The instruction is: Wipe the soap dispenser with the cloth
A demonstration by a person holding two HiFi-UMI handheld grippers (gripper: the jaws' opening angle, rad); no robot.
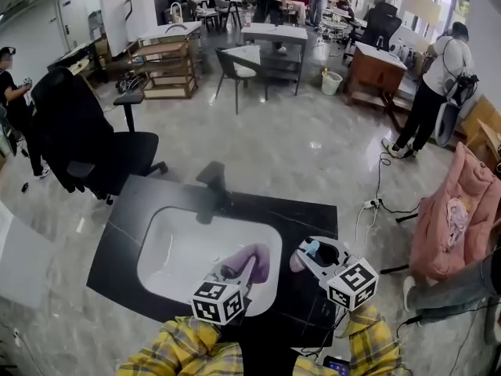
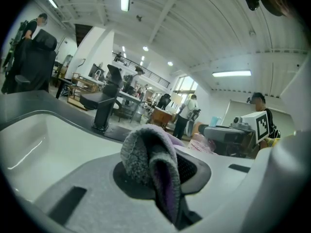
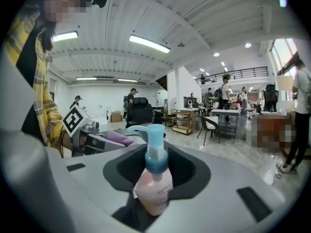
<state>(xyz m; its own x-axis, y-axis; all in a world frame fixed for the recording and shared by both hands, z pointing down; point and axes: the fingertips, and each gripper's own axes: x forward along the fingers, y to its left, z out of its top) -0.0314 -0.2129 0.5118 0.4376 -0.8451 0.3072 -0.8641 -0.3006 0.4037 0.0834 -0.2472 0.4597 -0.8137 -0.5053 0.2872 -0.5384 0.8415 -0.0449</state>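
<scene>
We hold the fuzzy grey-purple cloth [image 2: 148, 161] clamped in the left gripper [image 1: 237, 271]. The right gripper [image 1: 311, 255], half closed, grips the pink plastic soap dispenser [image 3: 154, 188]. We judge that the wiping is not yet begun.

Ahead of you spreads a glossy grey stone-tiled floor [image 1: 297, 155]. A black swivel office chair [image 1: 86, 143] stands on your left, a low wooden shelf trolley [image 1: 166, 69] and a grey table [image 1: 274, 34] farther off. Long white ceiling strip lights [image 3: 148, 43] glow overhead.
</scene>
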